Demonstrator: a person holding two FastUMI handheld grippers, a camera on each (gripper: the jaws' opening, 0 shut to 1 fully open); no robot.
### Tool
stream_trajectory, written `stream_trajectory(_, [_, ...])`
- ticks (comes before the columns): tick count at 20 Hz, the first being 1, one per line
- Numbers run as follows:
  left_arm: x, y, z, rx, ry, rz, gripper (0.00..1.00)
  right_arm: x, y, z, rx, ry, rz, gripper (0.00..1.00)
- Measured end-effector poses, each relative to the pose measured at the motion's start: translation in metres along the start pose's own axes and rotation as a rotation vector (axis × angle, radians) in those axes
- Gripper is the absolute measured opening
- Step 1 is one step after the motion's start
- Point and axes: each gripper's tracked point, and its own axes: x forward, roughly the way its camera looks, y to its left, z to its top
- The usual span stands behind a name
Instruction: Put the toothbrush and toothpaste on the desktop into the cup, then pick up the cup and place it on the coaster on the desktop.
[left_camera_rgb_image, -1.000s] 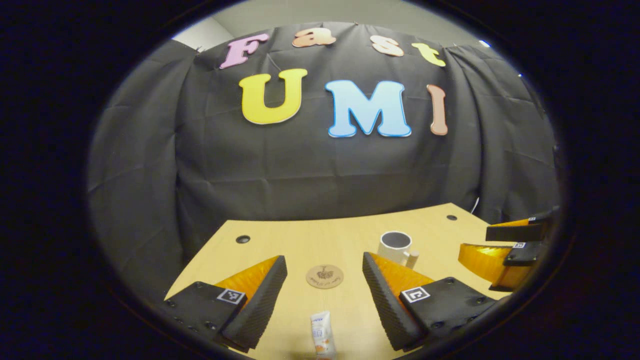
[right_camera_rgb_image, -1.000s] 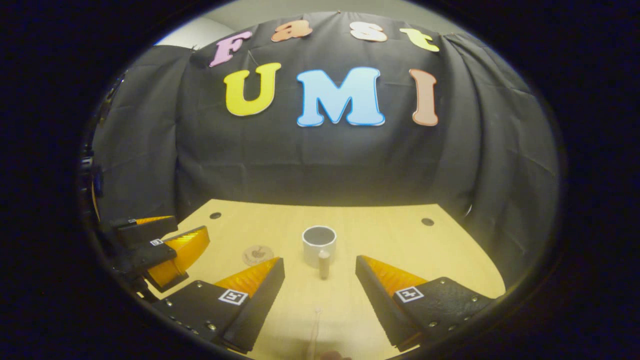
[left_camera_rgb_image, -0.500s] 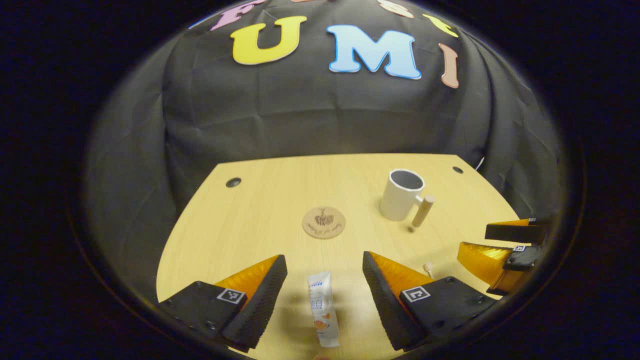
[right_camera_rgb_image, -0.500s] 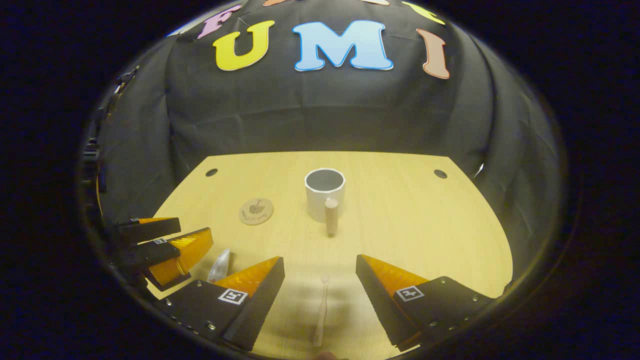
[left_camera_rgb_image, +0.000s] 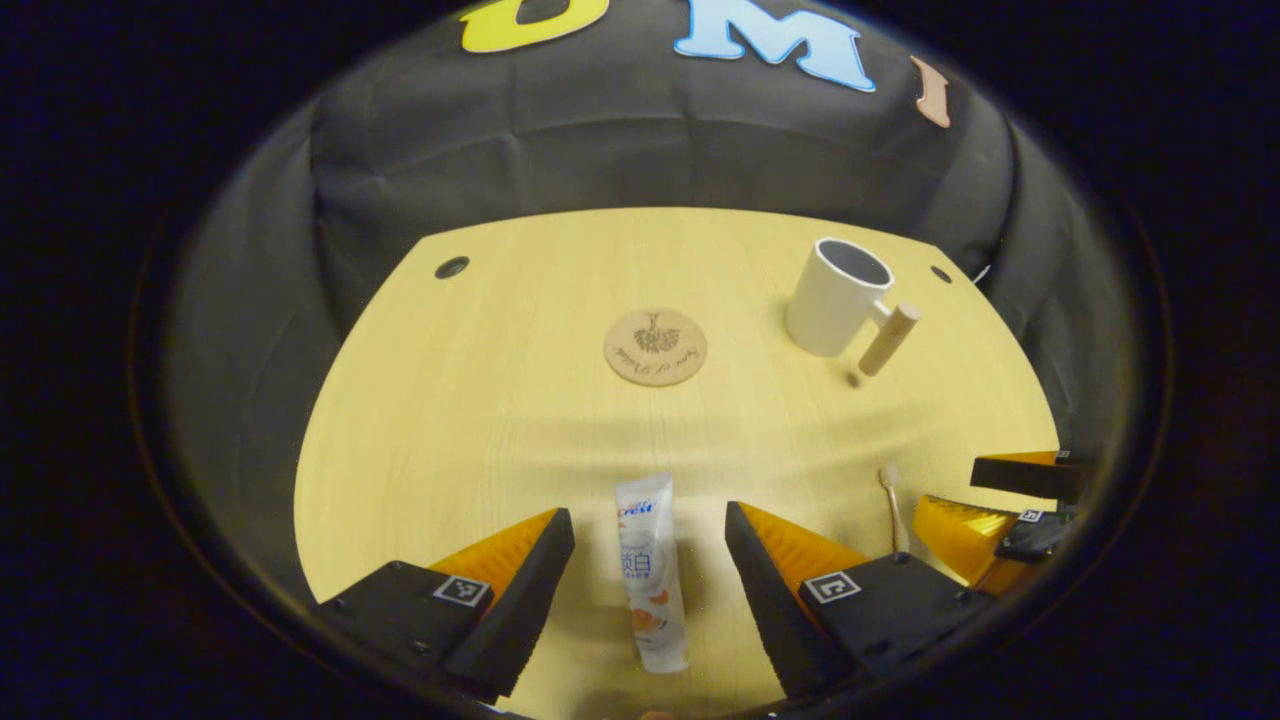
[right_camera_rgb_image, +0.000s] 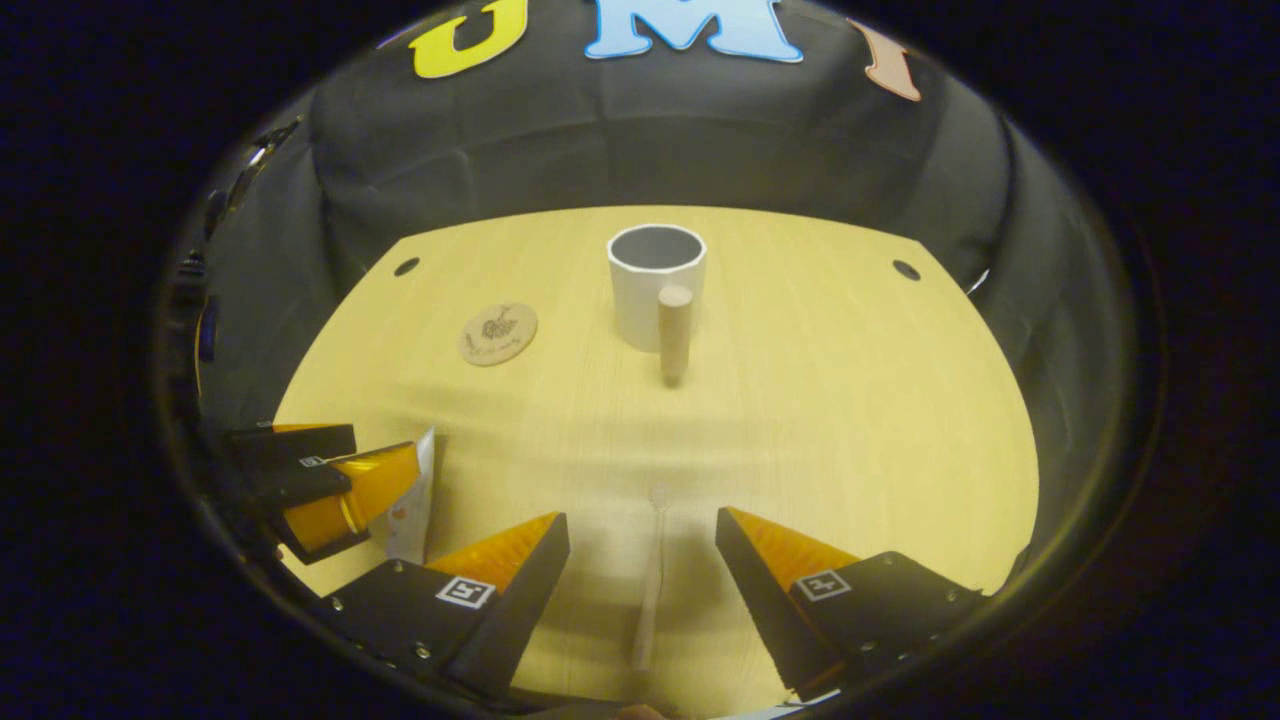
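Toothpaste (left_camera_rgb_image: 650, 572): tube flat on the desk (left_camera_rgb_image: 480, 400) near its front edge, lengthwise between the fingers of the left gripper (left_camera_rgb_image: 650, 530), untouched by either; the right gripper view shows just a strip of it behind the other gripper's finger.
Left gripper: fingers spread wide, holding nothing, poised over the tube.
Toothbrush (right_camera_rgb_image: 652, 580): pale, slim, lying lengthwise near the front edge between the fingers of the right gripper (right_camera_rgb_image: 640, 535), head toward the cup; the left gripper view shows its head end only, beside the other gripper.
Right gripper: fingers spread wide, empty, astride the toothbrush without contact.
Cup (right_camera_rgb_image: 656, 285): white, upright, toward the back edge of the desk; the right gripper view looks into its dark inside with the wooden handle (right_camera_rgb_image: 675, 330) pointing at the camera, the left gripper view shows cup and handle from the side, near the back right corner.
Coaster (left_camera_rgb_image: 655, 346): round, with a dark printed motif, bare, left of the cup and well apart from it.
Desk: light wood, with a dark hole near each back corner.
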Motion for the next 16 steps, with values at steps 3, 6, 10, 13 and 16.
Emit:
stream_trajectory(3, [0.012, 0.001, -0.021, -0.029, 0.078, 0.001, 0.98, 0.015, 0.001, -0.014, 0.007, 0.085, 0.01, 0.93])
stream_trajectory(6, [0.017, 0.006, -0.042, -0.054, 0.171, 0.013, 0.98, 0.023, 0.0, -0.033, 0.008, 0.17, 0.008, 0.93])
stream_trajectory(10, [0.025, 0.002, -0.055, -0.077, 0.234, 0.011, 0.99, 0.028, 0.001, -0.058, 0.009, 0.298, 0.003, 0.92])
stream_trajectory(13, [0.027, 0.0, -0.06, -0.096, 0.259, 0.008, 0.99, 0.029, 0.003, -0.069, 0.013, 0.35, 0.01, 0.81])
stream_trajectory(16, [0.027, 0.001, -0.059, -0.088, 0.265, 0.019, 0.97, 0.031, 0.002, -0.073, 0.003, 0.367, -0.003, 0.72])
